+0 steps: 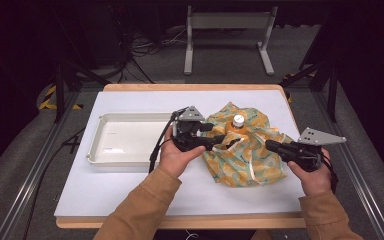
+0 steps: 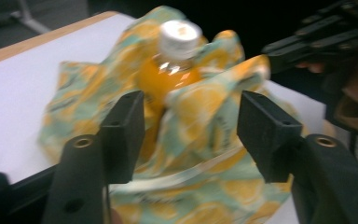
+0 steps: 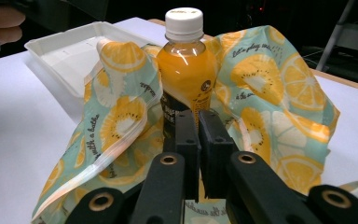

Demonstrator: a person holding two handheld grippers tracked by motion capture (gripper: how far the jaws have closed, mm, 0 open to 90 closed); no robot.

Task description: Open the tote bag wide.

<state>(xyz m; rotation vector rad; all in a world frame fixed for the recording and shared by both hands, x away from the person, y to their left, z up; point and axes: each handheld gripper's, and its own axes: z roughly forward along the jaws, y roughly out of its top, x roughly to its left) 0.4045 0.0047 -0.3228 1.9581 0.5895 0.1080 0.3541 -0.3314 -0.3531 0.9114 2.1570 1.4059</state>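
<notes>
On the left of the white table top [image 1: 130, 190] sits a shallow white tray [image 1: 97, 150], with nothing in it. Just right of the tray, the left gripper [image 1: 228, 140] reaches toward the cloth bag [image 1: 250, 162]; in the left gripper view its jaws stand wide apart, released, with a fold of the bag between them but not pinched. At the middle of the bag stands a bottle of orange juice [image 3: 188, 70] with a white cap [image 3: 183, 22], upright, the printed cloth gathered loosely around its lower half. Farther right, the right gripper [image 3: 198, 122] is clenched, its jaws pressed together just in front of the bottle; whether a bit of cloth is caught between them cannot be told.

The bag looks thin, soft and floppy, so it should crumple and slide wherever it is pulled; the pale hem [image 3: 121, 142] along its edge seems the firmest place to pinch. The bottle appears full, so fairly heavy, with smooth, slippery plastic sides, and it could tip if the cloth is tugged sideways. Its neck under the cap is probably the surest hold.

The table surface is smooth and flat with a wooden edge. Beyond it the room is dark, with a grey floor, cables [image 1: 145, 47] and a metal stand [image 1: 227, 22].
</notes>
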